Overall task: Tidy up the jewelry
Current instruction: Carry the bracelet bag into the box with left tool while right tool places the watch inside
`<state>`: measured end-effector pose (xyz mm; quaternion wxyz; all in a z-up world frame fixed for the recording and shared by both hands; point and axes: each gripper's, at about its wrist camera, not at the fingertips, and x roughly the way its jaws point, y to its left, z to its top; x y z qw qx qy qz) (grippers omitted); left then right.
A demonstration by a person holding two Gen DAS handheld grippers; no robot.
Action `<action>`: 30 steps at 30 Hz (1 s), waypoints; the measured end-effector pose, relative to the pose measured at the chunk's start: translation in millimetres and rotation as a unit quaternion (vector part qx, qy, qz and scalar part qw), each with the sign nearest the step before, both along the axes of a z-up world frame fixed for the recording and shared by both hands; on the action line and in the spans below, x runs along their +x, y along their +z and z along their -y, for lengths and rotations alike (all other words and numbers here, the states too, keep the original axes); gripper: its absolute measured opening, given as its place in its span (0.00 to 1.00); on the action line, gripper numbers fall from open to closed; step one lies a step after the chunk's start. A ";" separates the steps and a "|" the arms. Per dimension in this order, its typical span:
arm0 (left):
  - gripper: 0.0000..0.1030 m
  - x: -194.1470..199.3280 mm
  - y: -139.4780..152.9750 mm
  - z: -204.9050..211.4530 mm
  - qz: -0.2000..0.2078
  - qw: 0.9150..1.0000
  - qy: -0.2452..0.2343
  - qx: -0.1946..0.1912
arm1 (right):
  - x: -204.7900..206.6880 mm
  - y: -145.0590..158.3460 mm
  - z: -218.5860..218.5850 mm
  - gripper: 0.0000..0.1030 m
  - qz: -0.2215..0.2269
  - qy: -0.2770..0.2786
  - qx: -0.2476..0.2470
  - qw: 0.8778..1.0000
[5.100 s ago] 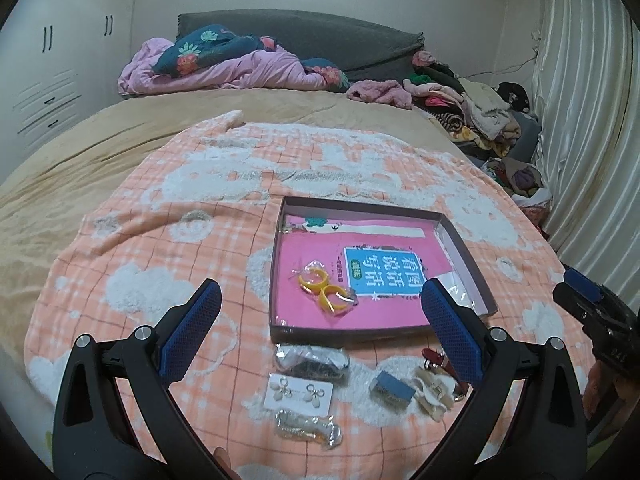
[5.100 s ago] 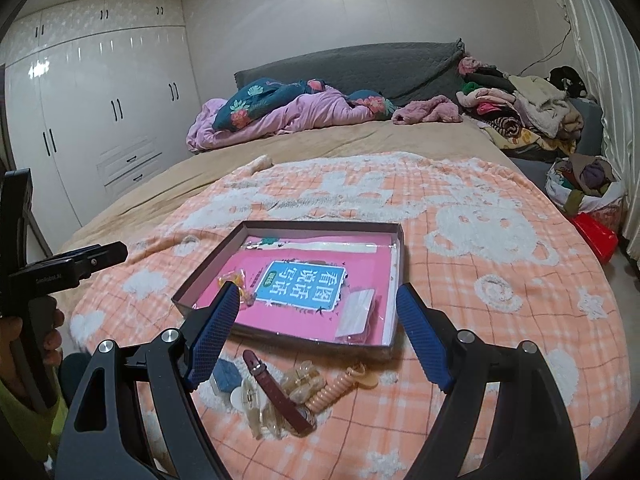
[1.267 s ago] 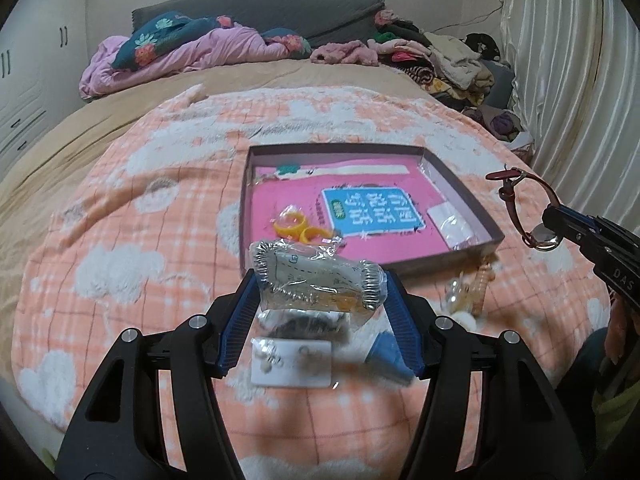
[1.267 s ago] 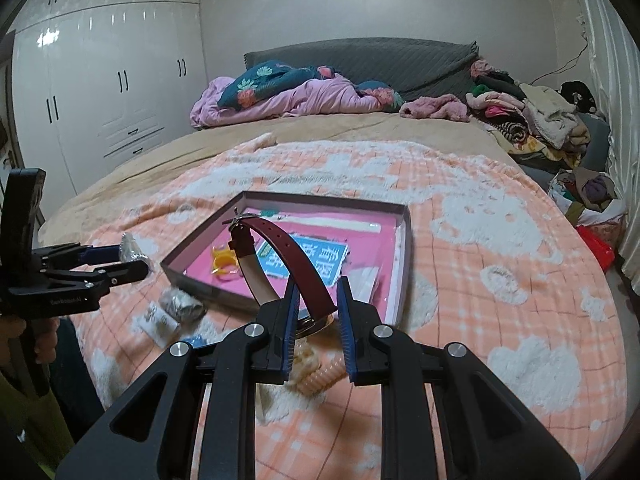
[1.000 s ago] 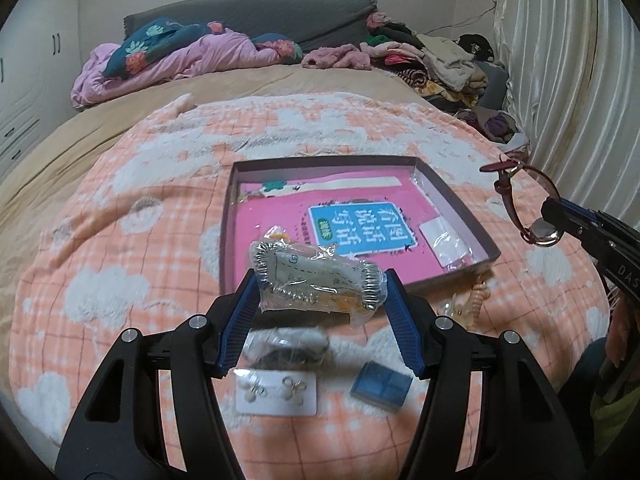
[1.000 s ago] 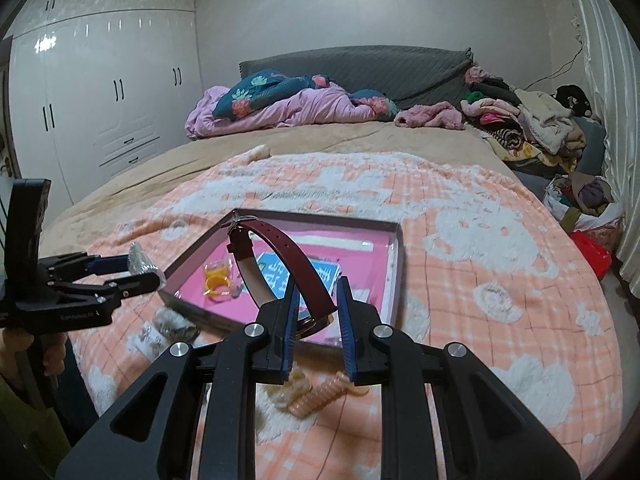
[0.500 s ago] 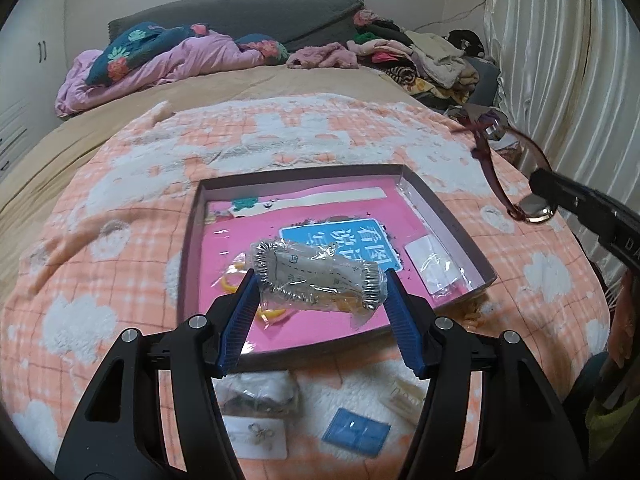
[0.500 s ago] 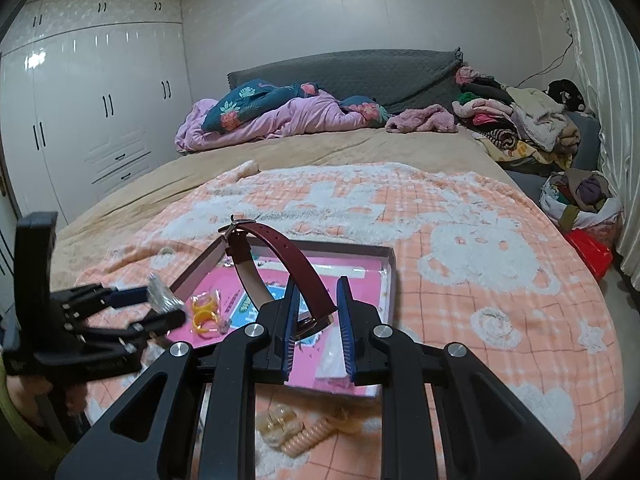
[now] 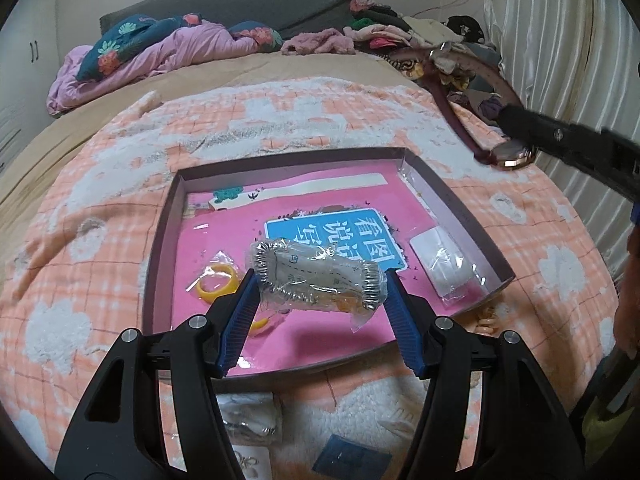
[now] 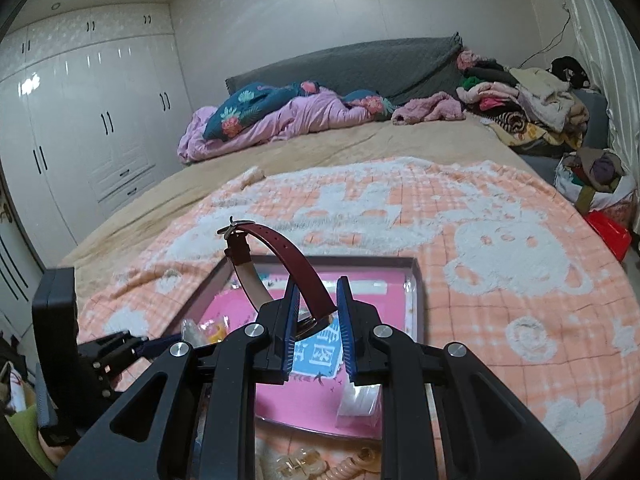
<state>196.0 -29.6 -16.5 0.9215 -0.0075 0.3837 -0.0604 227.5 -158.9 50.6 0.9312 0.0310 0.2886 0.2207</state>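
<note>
Your left gripper pinches a clear plastic packet by its two ends, blue pads pressing in from either side, and holds it in the air above the pink floor of the shallow box. Your right gripper is pressed together on the case of a watch, whose dark red strap arches up and forward out of the jaws, over the box's near edge.

The packet looks slippery and soft; gripped only at its crinkled ends, it could buckle or slide out at a tilt and land on the yellow ring already bagged in the box. The watch is held by a small hard part, so a quick swing could twist it loose, and the two tools are near enough over the box to knock together.

The packet is a see-through bag with something silvery and ridged at each end and an orange bit low down; what it holds I cannot tell. More small pieces lie on the peach blanket just outside the box's near wall.
</note>
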 end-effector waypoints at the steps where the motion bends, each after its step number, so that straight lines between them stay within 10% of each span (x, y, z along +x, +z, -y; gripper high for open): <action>1: 0.52 1.5 -2.3 0.4 -0.002 1.000 -0.001 0.000 | 2.2 -6.4 -1.3 0.18 -0.005 0.001 -0.006 1.000; 30: 0.63 13.0 -35.0 -9.5 -0.040 0.999 0.017 0.000 | 29.6 -78.1 -6.1 0.18 -0.113 0.009 -0.027 0.993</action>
